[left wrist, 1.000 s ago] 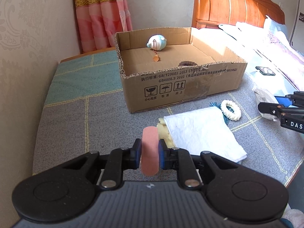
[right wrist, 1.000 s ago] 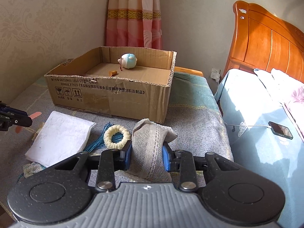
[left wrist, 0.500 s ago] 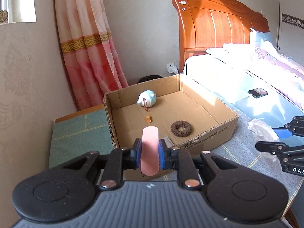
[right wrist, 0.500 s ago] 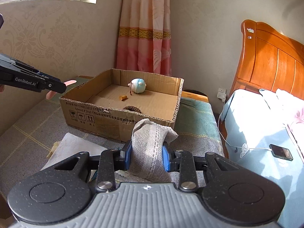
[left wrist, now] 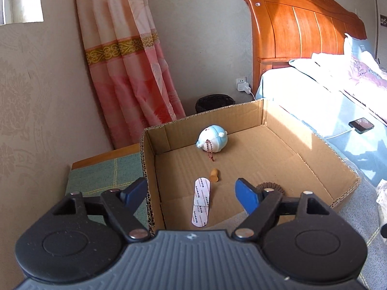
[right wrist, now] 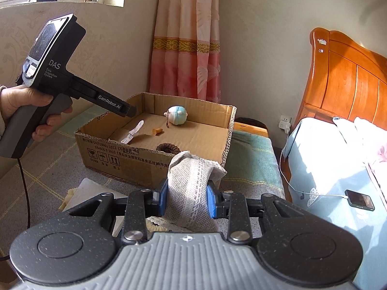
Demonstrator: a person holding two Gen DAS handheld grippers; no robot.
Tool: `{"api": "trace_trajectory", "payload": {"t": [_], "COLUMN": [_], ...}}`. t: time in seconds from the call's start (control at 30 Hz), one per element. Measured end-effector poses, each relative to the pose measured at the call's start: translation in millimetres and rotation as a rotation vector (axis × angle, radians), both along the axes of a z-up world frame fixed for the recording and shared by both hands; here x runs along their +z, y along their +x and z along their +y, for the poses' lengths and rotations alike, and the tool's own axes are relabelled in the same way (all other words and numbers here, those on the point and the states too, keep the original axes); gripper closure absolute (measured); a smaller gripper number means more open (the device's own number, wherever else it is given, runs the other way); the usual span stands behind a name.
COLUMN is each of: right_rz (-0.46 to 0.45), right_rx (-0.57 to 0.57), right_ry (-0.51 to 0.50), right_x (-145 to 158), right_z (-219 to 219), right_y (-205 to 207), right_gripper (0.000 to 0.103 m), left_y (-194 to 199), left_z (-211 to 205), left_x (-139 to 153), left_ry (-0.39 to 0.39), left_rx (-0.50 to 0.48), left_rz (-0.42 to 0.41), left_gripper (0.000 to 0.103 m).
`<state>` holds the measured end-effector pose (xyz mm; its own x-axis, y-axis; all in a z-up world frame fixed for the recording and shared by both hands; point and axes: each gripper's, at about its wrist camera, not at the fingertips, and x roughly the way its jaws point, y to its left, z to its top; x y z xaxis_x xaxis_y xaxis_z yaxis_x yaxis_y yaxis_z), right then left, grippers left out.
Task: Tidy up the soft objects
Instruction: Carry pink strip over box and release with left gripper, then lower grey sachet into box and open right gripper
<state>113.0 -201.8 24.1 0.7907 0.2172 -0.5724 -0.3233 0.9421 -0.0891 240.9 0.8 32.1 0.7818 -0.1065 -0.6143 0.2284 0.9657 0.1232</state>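
Low in the right wrist view, the right gripper (right wrist: 186, 198) has its jaws clamped on a bunched cloth (right wrist: 191, 188), a pale woven piece with a lace strip down its middle. It looks light, limp and compressible, so a pinch across the gathered middle should hold it, though loose ends will droop.

In the left wrist view, the left gripper (left wrist: 191, 193) has its jaws opening, with nothing pressed between them. A plaster (left wrist: 202, 201) shows in the gap, over the near floor of the box (left wrist: 314, 149). It is a thin, flat, round-ended strip, nearly weightless, likely to flutter and hard to lift off a flat surface except by an edge.

Farther in lie a brown ribbed scrunchie (left wrist: 271, 187), a small tan stub (left wrist: 214, 175) and, near the back wall, a round blue-white plush (left wrist: 212, 141) with a bead chain. The box is stiff corrugated card.
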Motion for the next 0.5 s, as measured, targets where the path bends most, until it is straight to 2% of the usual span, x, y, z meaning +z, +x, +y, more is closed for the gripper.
{"api": "trace_trajectory", "payload": {"t": [0.03,0.23,0.5], "right_rz": [0.003,0.01,0.02], "right_rx": [0.002,0.014,0.035], "right_ry": [0.002,0.015,0.012], "right_x": [0.4,4.6,15.2], "right_z": [0.6,5.1,17.4], "right_y": [2.9,8.1,22.6], "right_gripper": [0.067,0.067,0.067], "left_y": [-4.5,-52.8,-100.3], "left_z": [1.6,15.7,34.7], "left_x": [0.7,10.9,7.2], "left_ry": [-0.005,-0.042,-0.088], "left_rx": [-0.005,0.006,0.102], "left_rz": [0.005,0.027,0.029], "left_gripper": [0.015,0.007,0.006]}}
